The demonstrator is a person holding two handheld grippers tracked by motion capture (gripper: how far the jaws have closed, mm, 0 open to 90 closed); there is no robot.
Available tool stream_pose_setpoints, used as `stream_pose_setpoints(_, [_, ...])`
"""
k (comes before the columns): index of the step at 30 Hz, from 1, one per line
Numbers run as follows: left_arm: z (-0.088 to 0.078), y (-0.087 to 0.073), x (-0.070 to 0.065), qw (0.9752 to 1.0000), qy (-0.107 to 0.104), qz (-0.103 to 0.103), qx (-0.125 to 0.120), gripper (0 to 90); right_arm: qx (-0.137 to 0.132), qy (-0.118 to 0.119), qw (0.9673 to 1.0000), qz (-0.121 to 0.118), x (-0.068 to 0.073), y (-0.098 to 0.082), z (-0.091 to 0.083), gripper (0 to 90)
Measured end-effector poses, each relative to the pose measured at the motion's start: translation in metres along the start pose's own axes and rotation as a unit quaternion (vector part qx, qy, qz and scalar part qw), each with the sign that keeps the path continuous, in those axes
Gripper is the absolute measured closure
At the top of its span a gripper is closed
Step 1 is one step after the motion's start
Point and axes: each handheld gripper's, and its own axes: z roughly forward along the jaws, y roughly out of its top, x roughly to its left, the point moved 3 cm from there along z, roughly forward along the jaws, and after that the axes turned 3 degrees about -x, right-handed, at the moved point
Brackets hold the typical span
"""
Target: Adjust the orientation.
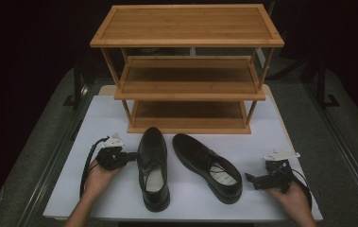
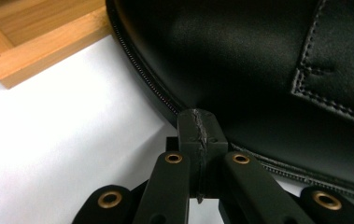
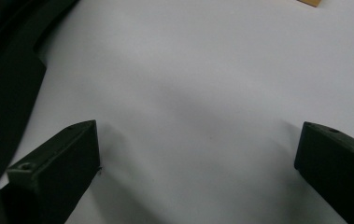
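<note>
Two black leather shoes lie on the white table, toes toward the rack: the left shoe (image 1: 153, 165) and the right shoe (image 1: 208, 166), which is angled. My left gripper (image 1: 132, 155) is shut with nothing between its jaws, its tip against the outer side of the left shoe. In the left gripper view, the closed tips (image 2: 198, 127) meet the stitched welt of that shoe (image 2: 258, 70). My right gripper (image 1: 253, 181) rests open on the table just right of the right shoe's heel. In the right gripper view, this gripper (image 3: 197, 140) has bare table between its jaws and the shoe (image 3: 6, 79) at its left.
A three-shelf wooden rack (image 1: 188, 80) stands at the back of the white table (image 1: 120, 203), its lowest shelf just beyond the shoes' toes. Its bottom edge (image 2: 39, 42) lies close to the left gripper. Dark floor surrounds the table.
</note>
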Motion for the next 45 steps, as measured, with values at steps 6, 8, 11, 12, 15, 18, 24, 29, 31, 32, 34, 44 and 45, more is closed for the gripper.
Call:
stream_pose_setpoints(6, [0.008,0.006,0.002,1.0,-0.002,0.0,-0.003,90.0,0.0,0.0,1.0,0.001,0.0,0.0,0.0,0.0])
stream_pose_setpoints(8, [0.01,0.007,0.002,1.0,-0.004,-0.004,-0.007,90.0,0.0,0.0,1.0,0.001,0.0,0.0,0.0,0.0])
stream_pose_setpoints(11, [0.011,0.007,0.003,0.9999,-0.006,-0.006,-0.009,90.0,0.001,0.0,1.0,0.0,0.0,0.0,0.0,0.0])
stream_pose_setpoints(12, [0.011,0.007,0.003,0.9999,-0.007,-0.006,-0.01,90.0,0.0,0.0,1.0,0.0,0.0,0.0,0.0,0.0])
stream_pose_setpoints(15, [0.011,0.007,0.003,0.9999,-0.007,-0.004,-0.01,90.0,0.001,0.0,1.0,0.0,0.0,0.0,0.0,0.0])
stream_pose_setpoints(18, [0.011,0.007,0.003,0.9999,-0.007,-0.003,-0.01,90.0,0.001,0.0,1.0,0.0,0.0,0.0,0.0,0.0])
stream_pose_setpoints(24, [0.006,0.005,0.003,1.0,0.002,0.006,-0.002,90.0,0.001,0.0,1.0,0.0,0.0,0.0,0.0,0.0])
stream_pose_setpoints(29, [-0.005,0.002,0.003,0.9999,0.01,0.009,0.003,78.0,0.001,-0.001,1.0,0.0,0.0,0.0,0.0,0.0])
stream_pose_setpoints(31, [-0.009,-0.002,0.002,0.9997,0.019,0.014,0.009,69.9,0.002,-0.002,1.0,0.0,0.001,0.0,0.0,0.0])
stream_pose_setpoints(32, [-0.009,-0.002,0.002,0.9997,0.019,0.014,0.009,65.0,0.002,-0.002,1.0,0.0,0.001,0.0,0.0,0.0])
stream_pose_setpoints(34, [-0.013,-0.006,0.001,0.9993,0.029,0.019,0.018,59.9,0.002,-0.001,1.0,0.0,0.0,0.0,0.0,0.0])
stream_pose_setpoints(44, [-0.039,-0.023,0.0,0.9959,0.082,0.019,0.031,12.0,0.003,-0.001,1.0,0.0,0.0,0.0,0.0,0.0])
stream_pose_setpoints(45, [-0.041,-0.026,0.0,0.9963,0.078,0.014,0.033,12.0,0.003,-0.001,1.0,0.0,0.0,0.0,0.0,0.0])
